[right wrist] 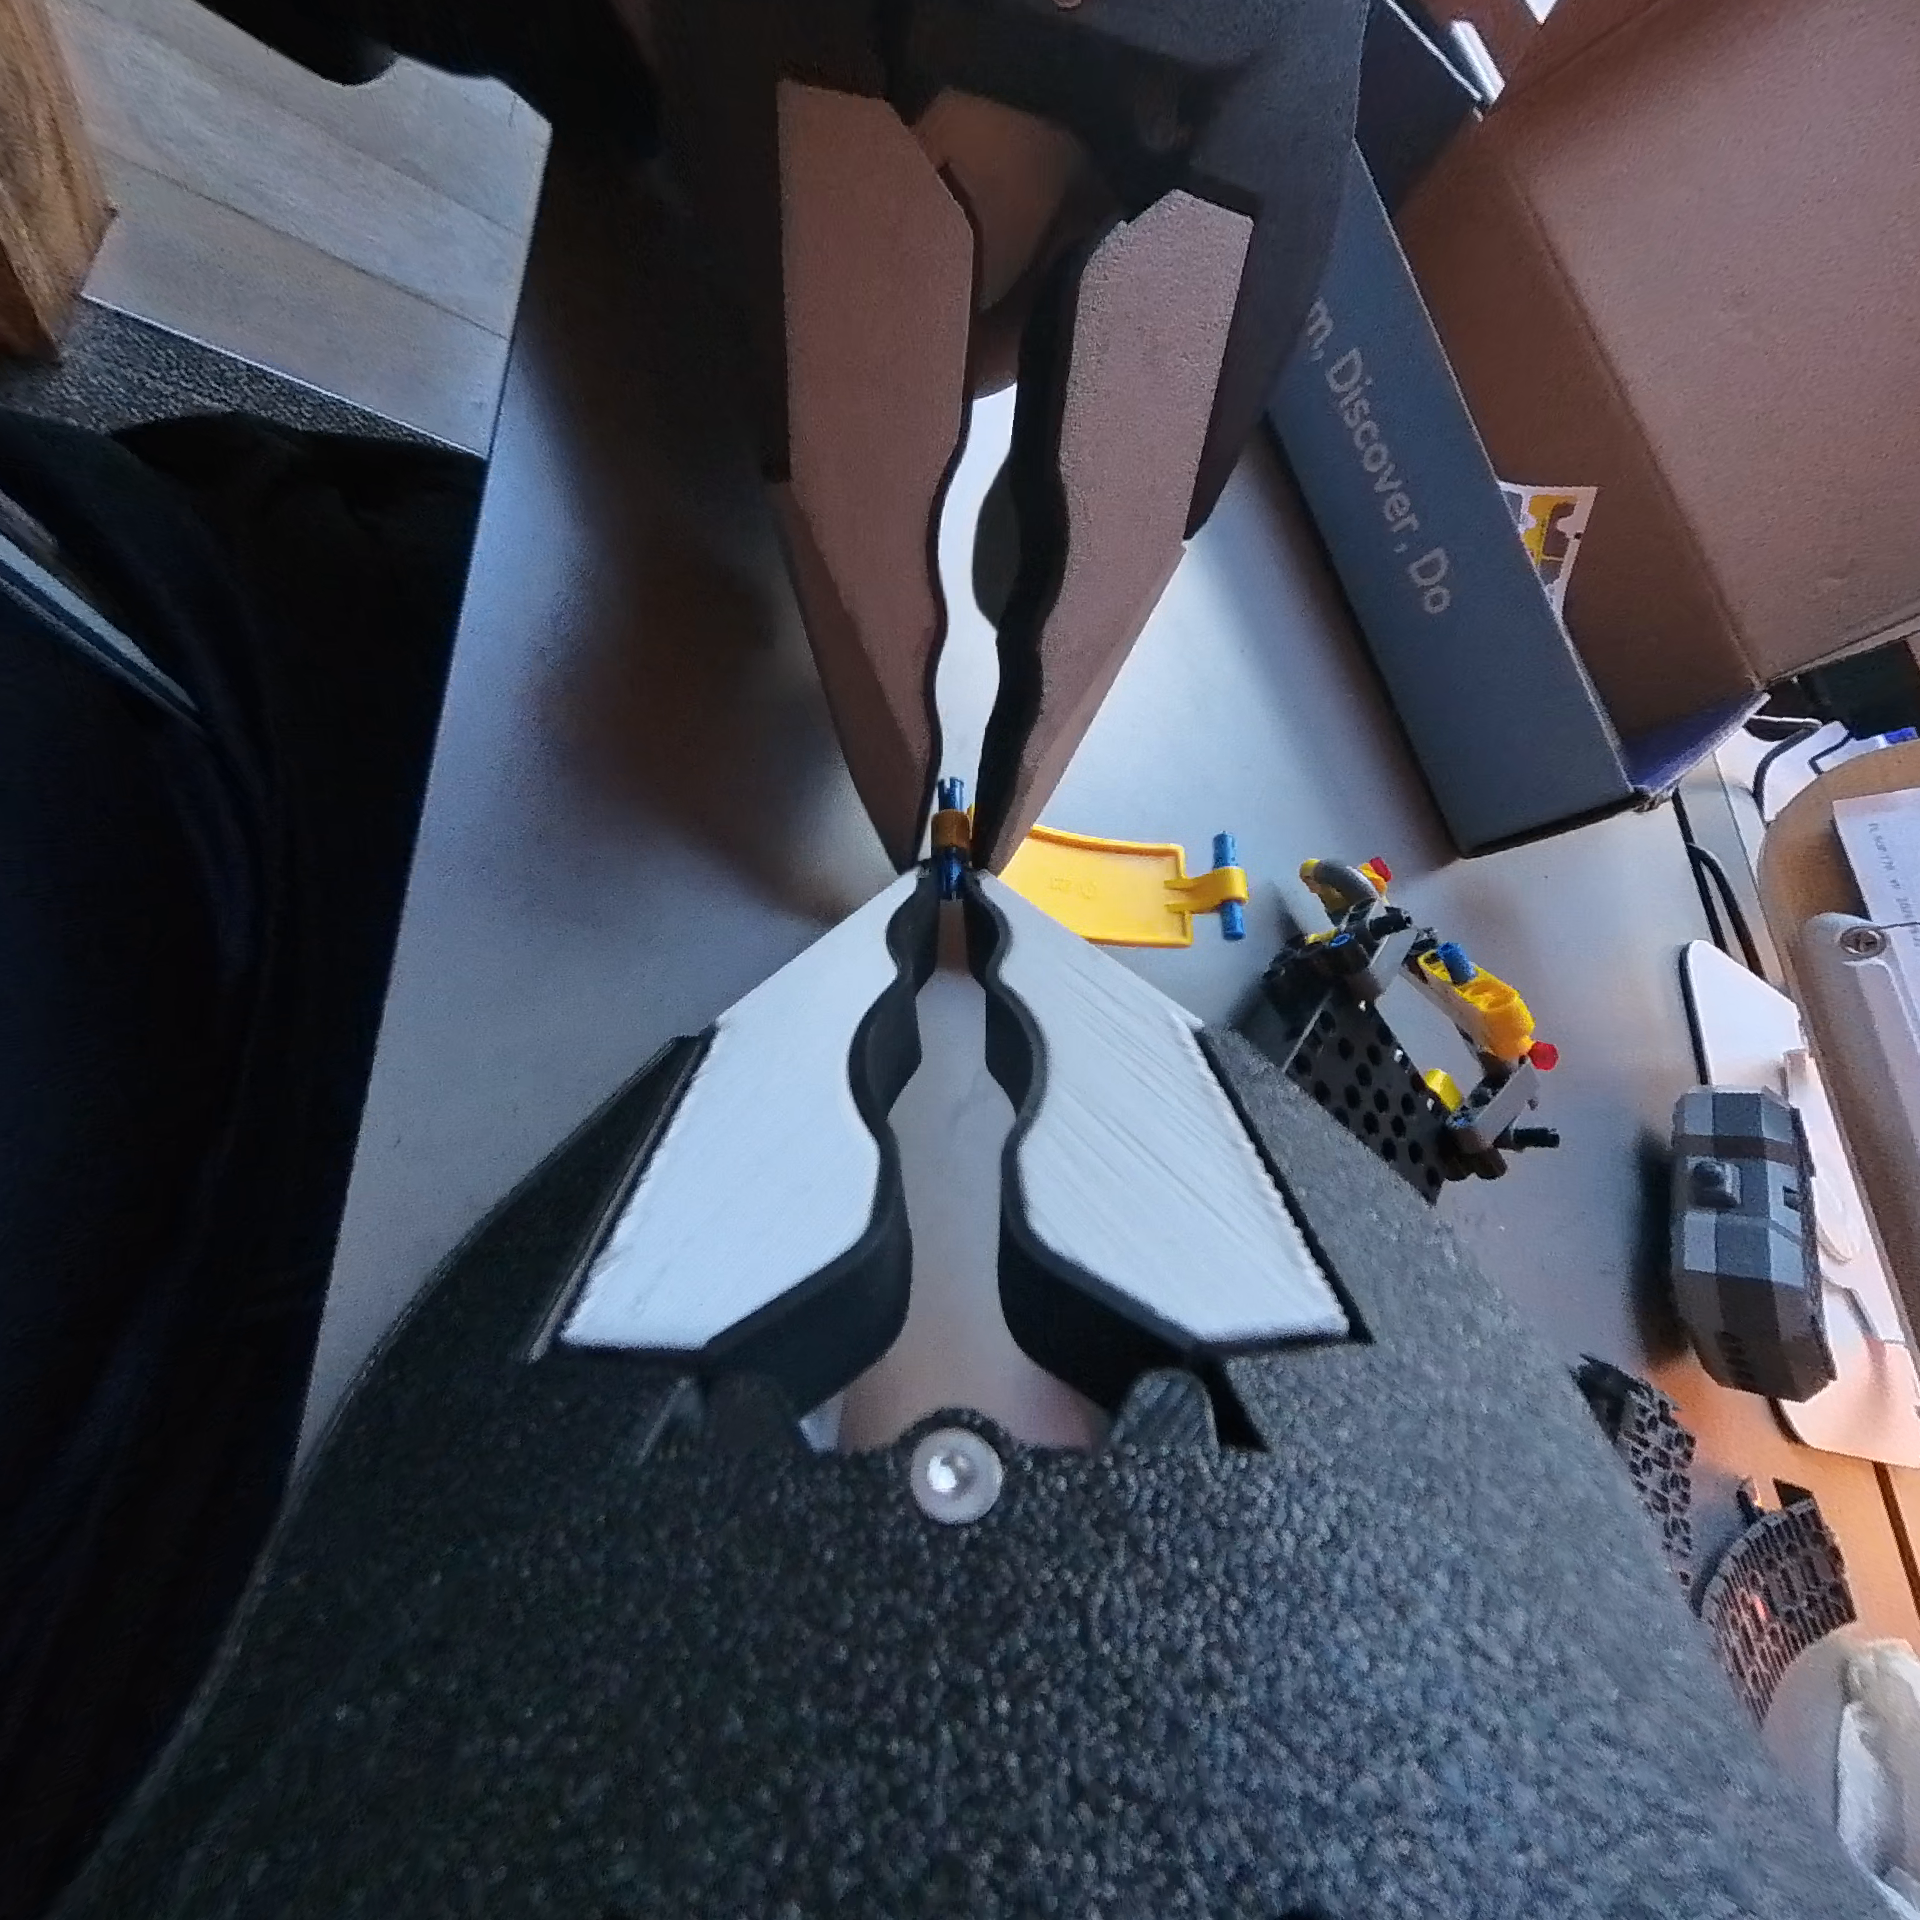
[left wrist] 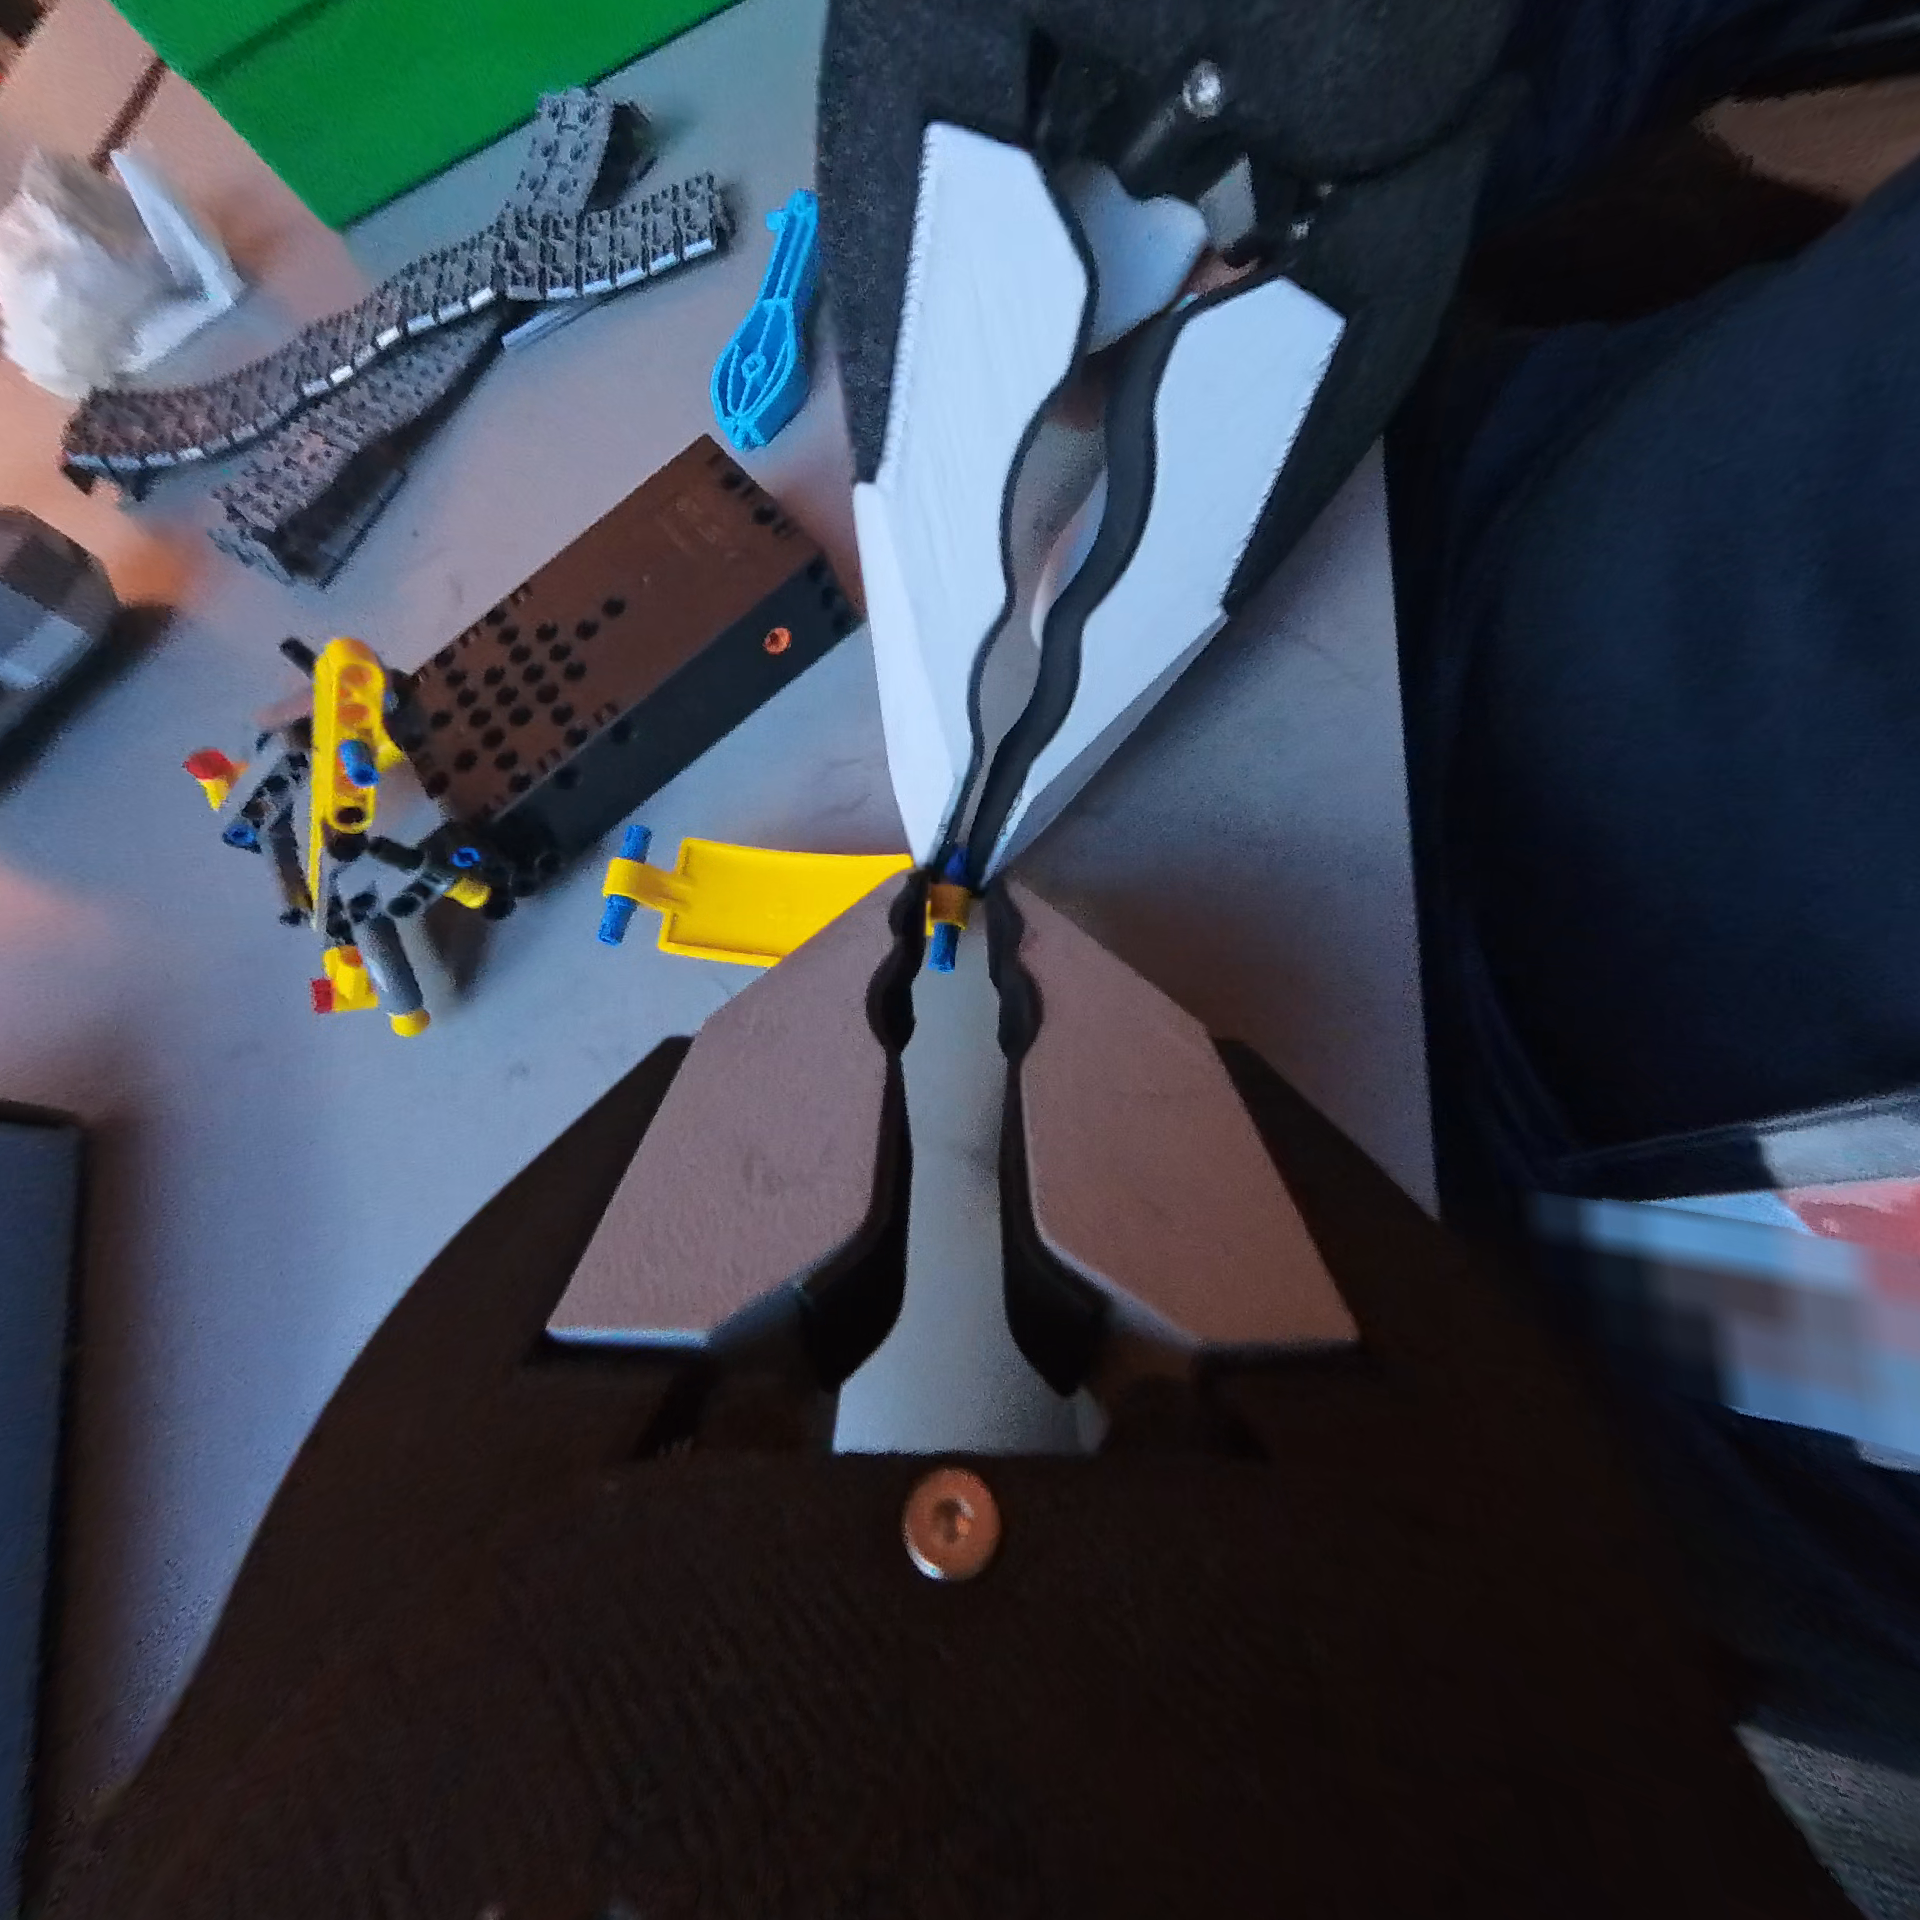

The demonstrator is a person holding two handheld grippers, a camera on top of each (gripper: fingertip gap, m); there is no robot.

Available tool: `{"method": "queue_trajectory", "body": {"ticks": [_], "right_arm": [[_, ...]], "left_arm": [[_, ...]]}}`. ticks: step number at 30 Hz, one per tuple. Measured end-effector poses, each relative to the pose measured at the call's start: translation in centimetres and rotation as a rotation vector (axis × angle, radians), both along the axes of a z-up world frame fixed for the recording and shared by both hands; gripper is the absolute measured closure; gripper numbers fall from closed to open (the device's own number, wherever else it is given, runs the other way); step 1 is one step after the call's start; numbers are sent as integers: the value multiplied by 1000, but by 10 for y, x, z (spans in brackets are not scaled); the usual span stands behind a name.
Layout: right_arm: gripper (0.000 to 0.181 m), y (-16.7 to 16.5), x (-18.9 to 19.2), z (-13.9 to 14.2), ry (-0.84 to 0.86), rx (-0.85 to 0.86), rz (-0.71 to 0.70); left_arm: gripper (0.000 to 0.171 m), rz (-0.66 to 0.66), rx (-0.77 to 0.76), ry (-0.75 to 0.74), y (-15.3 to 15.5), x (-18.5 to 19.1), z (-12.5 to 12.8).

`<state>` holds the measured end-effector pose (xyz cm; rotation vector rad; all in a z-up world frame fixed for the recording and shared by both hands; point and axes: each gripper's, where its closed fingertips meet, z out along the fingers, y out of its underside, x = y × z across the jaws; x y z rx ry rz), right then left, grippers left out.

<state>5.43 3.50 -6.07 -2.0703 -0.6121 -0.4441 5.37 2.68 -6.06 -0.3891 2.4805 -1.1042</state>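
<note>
A grey tabletop (left wrist: 260, 1195) is seen, cluttered with building-toy parts; cardboard boxes (right wrist: 1683, 312) stand at its edge. Above the table, a small blue pin with a yellow bush (left wrist: 945, 906) is pinched between both grippers, tip to tip: the left gripper (left wrist: 948, 914) is clamped on one end, the right gripper (right wrist: 950, 871) on the other. Its long axis runs along the line of the two grippers. A yellow panel (left wrist: 769, 899) lies just behind. A green box (left wrist: 395, 94) and blue tool (left wrist: 764, 332) are shown only in the left view.

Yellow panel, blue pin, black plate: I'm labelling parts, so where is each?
Yellow panel (left wrist: 769, 904): left wrist view, flat middle.
Blue pin (left wrist: 943, 940): left wrist view, lower end.
Black plate (left wrist: 623, 665): left wrist view, holed top face.
</note>
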Motion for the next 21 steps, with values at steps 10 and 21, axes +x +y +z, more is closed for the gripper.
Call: {"method": "queue_trajectory", "body": {"ticks": [10, 21], "right_arm": [[179, -5, 1, 6, 23, 31, 2], [179, -11, -2, 0, -86, 21, -6]], "left_arm": [[166, 3, -18, -76, -3, 0, 9], [166, 15, 40, -89, -5, -1, 0]]}}
